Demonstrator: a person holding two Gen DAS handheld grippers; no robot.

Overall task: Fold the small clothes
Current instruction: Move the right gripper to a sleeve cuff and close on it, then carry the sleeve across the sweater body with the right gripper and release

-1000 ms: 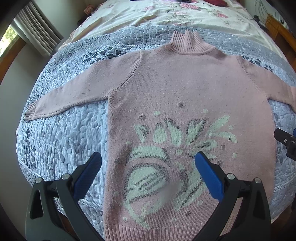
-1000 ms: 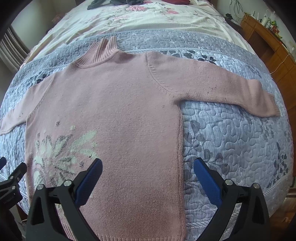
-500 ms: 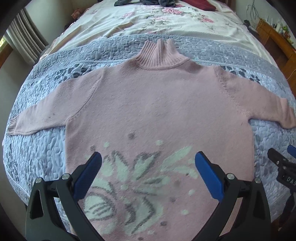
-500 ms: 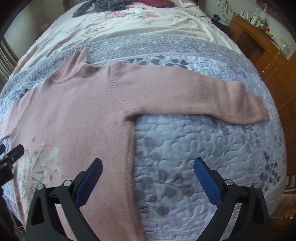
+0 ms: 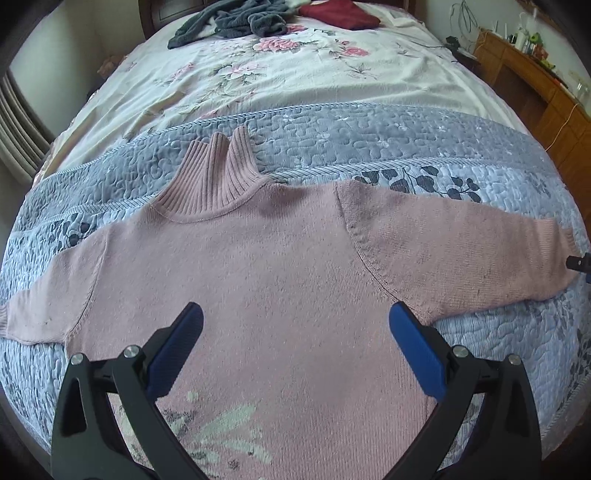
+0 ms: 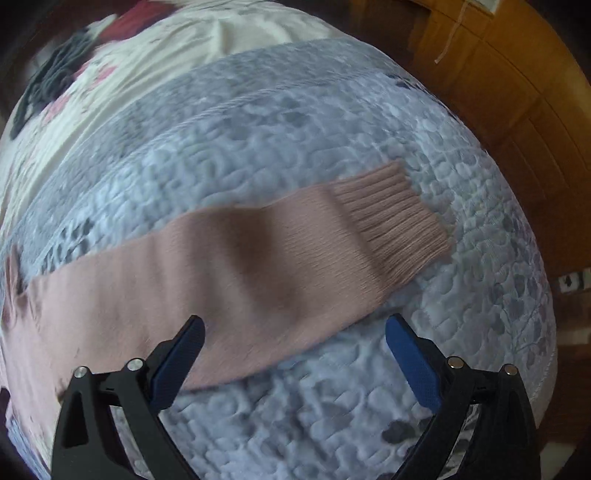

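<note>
A pink turtleneck sweater [image 5: 266,280] lies flat, front up, on the grey quilted blanket [image 5: 369,144], sleeves spread to both sides. My left gripper [image 5: 295,332] hovers open above its chest, with nothing between the blue pads. In the right wrist view the sweater's right sleeve [image 6: 258,266] stretches across the quilt, ribbed cuff [image 6: 391,218] at the right. My right gripper [image 6: 295,339] stands open just above the sleeve's near edge, holding nothing. A tip of the right gripper [image 5: 578,262] shows beside the cuff in the left wrist view.
Beyond the quilt lies a cream floral bedspread [image 5: 295,66] with a dark grey garment [image 5: 236,22] and a red one [image 5: 340,14] at the headboard end. A wooden cabinet [image 6: 509,92] stands close to the bed's right side. A curtain [image 5: 18,122] hangs at the left.
Both grippers moved forward over the sweater; the left now looks at the chest and collar. The right swung rightward to the right sleeve and cuff. Both stayed open.
</note>
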